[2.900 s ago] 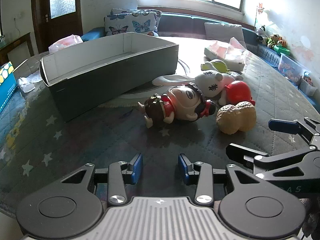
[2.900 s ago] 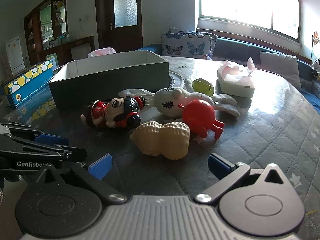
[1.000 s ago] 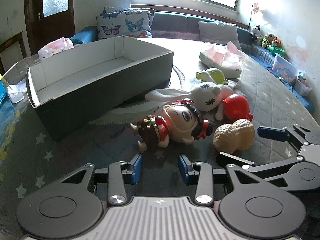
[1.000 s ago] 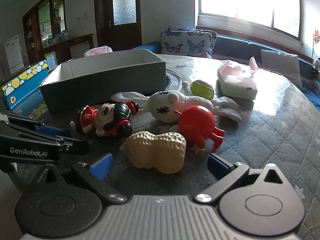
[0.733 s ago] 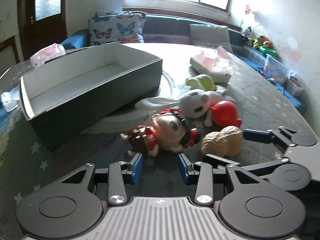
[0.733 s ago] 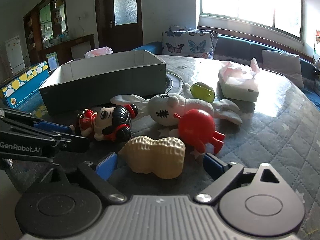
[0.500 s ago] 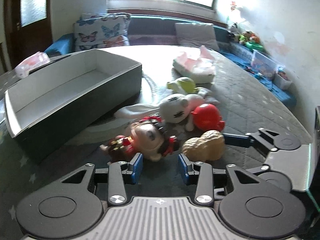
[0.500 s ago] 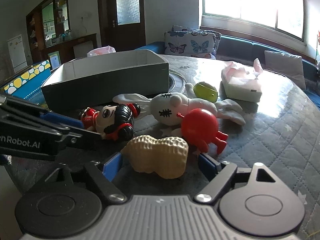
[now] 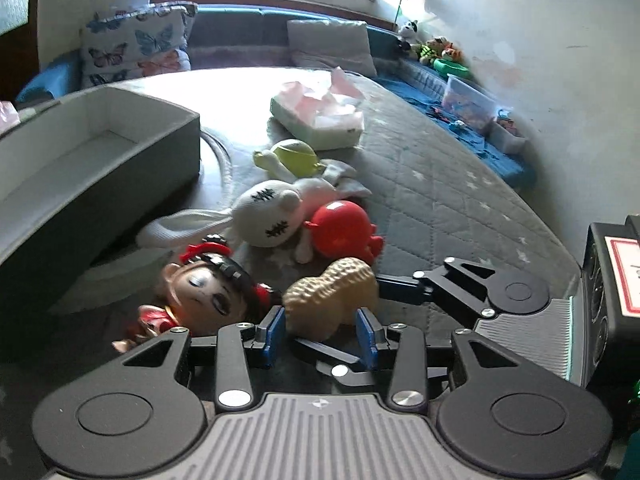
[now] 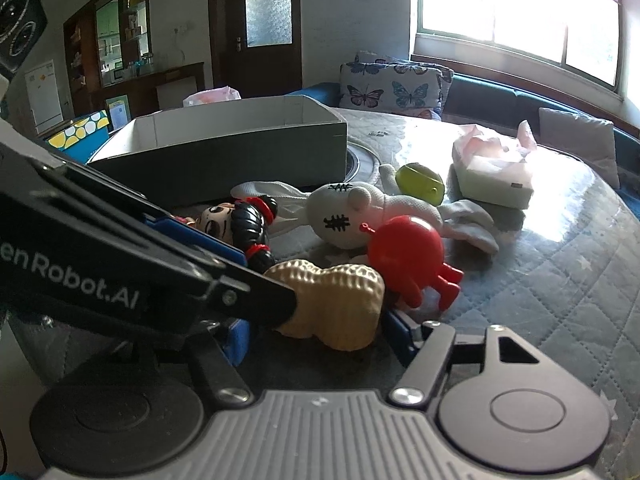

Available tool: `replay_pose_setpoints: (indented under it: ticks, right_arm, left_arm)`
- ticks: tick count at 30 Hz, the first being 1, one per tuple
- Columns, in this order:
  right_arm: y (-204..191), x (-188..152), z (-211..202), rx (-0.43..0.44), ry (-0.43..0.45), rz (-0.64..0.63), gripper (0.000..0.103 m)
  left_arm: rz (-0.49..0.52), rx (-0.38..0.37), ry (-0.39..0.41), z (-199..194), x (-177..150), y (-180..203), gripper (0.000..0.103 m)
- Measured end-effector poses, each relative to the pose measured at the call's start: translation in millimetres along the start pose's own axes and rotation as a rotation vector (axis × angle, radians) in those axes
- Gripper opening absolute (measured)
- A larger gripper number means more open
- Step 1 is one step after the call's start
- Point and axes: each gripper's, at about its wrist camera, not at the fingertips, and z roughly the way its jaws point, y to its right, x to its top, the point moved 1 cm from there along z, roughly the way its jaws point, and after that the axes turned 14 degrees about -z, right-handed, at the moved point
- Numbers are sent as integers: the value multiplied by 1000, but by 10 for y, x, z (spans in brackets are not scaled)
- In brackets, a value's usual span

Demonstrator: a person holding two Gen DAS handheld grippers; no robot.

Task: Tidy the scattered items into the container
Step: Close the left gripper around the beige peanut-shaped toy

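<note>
A tan peanut toy [image 9: 332, 294] lies on the quilted table between the blue pads of my left gripper [image 9: 322, 334], which is open around it. My right gripper [image 10: 320, 334] is also open, its pads on either side of the same peanut [image 10: 336, 300]; the left gripper's finger [image 10: 168, 276] crosses in front. A doll with black hair [image 9: 204, 292], a white stitched plush [image 9: 272, 216], a red round toy [image 9: 340, 230] and a green toy [image 9: 296, 154] lie close behind. The grey open box [image 9: 100, 168] stands at the left, empty.
A tissue pack [image 9: 320, 116] lies beyond the toys. A round white ring [image 9: 218, 150] lies under the box's corner. A yellow-and-blue carton [image 10: 80, 132] stands far left. A sofa with cushions [image 9: 328, 46] runs behind the table.
Both grippers have moved forward onto the toys. The left one swung right from the doll to the peanut, and the right one narrowed around the peanut.
</note>
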Motion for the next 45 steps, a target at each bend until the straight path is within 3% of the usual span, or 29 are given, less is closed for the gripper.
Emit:
replay_pose_setpoints:
  ticks: [14, 17, 25, 32, 45]
  right_arm:
    - [-7, 34, 74, -23, 8, -45, 70]
    - [-9, 47, 96, -41, 8, -64, 78]
    - [-39, 51, 76, -74, 15, -103, 78]
    - [-45, 48, 77, -98, 11, -108, 70]
    - [41, -10, 24, -51, 8, -105, 68]
  left_arm:
    - [-87, -7, -29, 155, 110, -116, 41]
    - [-86, -17, -21, 148, 138, -101, 41]
    - [-85, -32, -10, 164, 194, -68, 41]
    - [-95, -35, -2, 201, 228, -73, 41]
    - [-53, -65, -34, 204, 241, -71, 42]
